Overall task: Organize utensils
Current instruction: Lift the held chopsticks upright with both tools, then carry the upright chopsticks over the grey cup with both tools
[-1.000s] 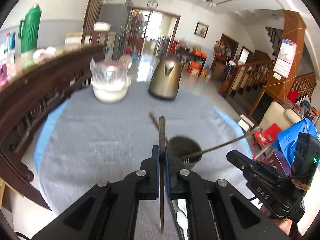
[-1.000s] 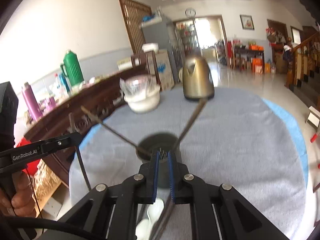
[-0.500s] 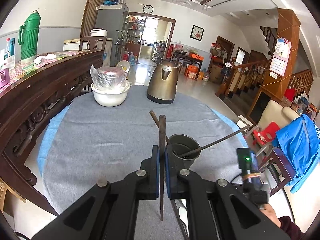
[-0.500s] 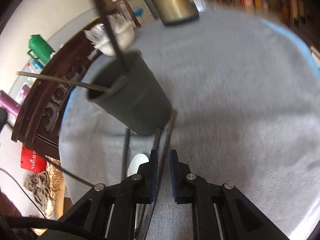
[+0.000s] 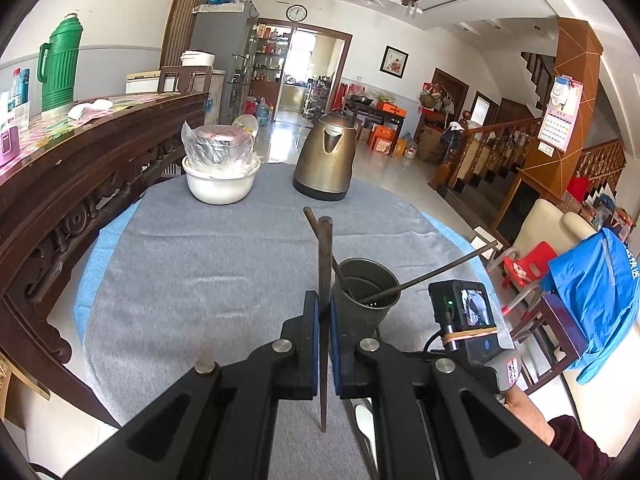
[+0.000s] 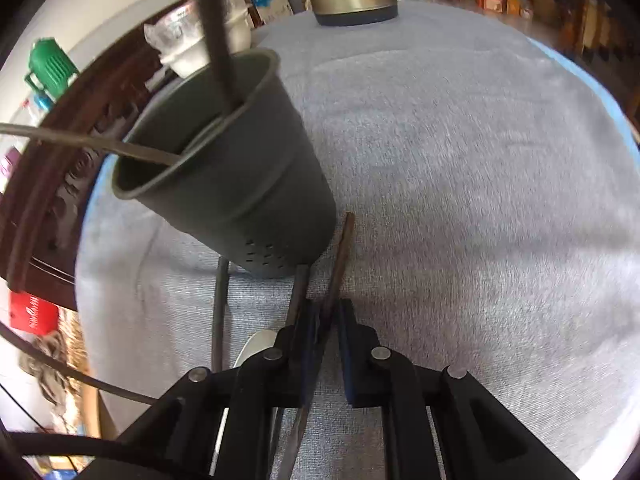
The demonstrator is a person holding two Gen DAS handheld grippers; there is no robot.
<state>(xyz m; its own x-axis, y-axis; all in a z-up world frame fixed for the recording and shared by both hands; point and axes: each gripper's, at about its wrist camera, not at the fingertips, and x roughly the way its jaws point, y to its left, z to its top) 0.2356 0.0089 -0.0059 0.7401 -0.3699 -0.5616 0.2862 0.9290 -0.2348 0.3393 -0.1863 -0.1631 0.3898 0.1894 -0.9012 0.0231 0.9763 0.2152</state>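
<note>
A dark metal utensil cup [image 5: 366,296] stands on the grey cloth with two thin utensils leaning in it; it also shows in the right wrist view [image 6: 224,172]. My left gripper [image 5: 324,312] is shut on a brown chopstick [image 5: 323,264], held upright just left of the cup. My right gripper [image 6: 326,316] is low over the cloth in front of the cup, its jaws around a brown chopstick [image 6: 342,248] that lies on the cloth. Another dark stick [image 6: 219,312] and a white spoon [image 6: 252,346] lie beside it.
A brass kettle [image 5: 326,160] and a white bowl with a wrapped dish [image 5: 219,168] stand at the table's far side. A dark wooden sideboard [image 5: 80,168] runs along the left. Chairs and a blue garment [image 5: 592,288] are at the right.
My right gripper has dropped from above the cup down to the cloth and closed around the lying chopstick. My left gripper keeps its chopstick upright and steady.
</note>
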